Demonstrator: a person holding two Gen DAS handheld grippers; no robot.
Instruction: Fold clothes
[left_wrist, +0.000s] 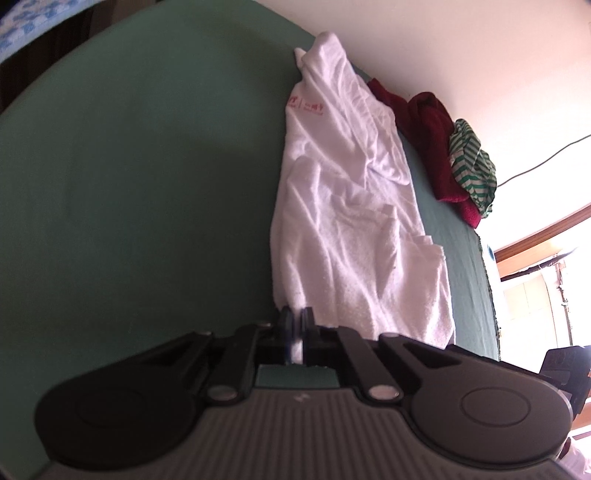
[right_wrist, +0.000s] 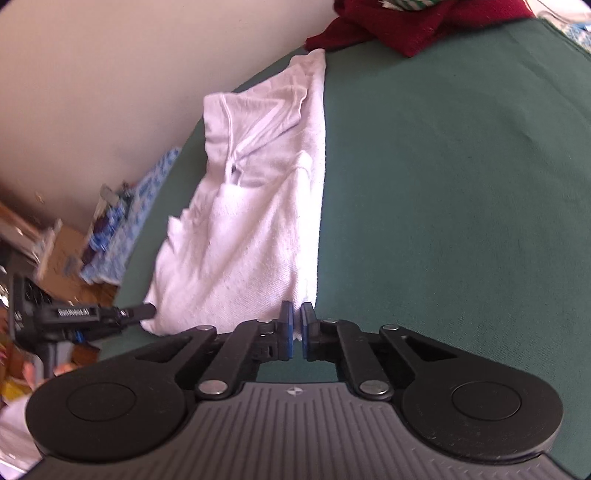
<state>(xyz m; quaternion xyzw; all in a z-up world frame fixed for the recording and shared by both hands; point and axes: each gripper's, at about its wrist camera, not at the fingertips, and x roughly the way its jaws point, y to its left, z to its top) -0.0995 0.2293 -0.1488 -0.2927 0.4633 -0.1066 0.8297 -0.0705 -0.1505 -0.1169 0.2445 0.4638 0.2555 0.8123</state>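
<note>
A white shirt (left_wrist: 351, 206) with a small red print lies folded into a long strip on the green bed sheet (left_wrist: 147, 166), running away from me toward the wall. My left gripper (left_wrist: 296, 325) is shut on its near left corner, and white cloth shows between the pads. In the right wrist view the same white shirt (right_wrist: 255, 221) shows its collar at the far end. My right gripper (right_wrist: 297, 325) is shut on the near right corner, with a bit of white fabric in the narrow gap. The left gripper (right_wrist: 142, 312) appears there at the shirt's other near corner.
A dark red garment (left_wrist: 436, 147) and a green-and-white striped one (left_wrist: 472, 166) are piled at the bed's far edge by the wall; the red garment (right_wrist: 406, 22) also tops the right wrist view. Blue patterned cloth (right_wrist: 122, 229) and clutter lie beyond the bed's left side. Bare green sheet (right_wrist: 461, 203) spreads beside the shirt.
</note>
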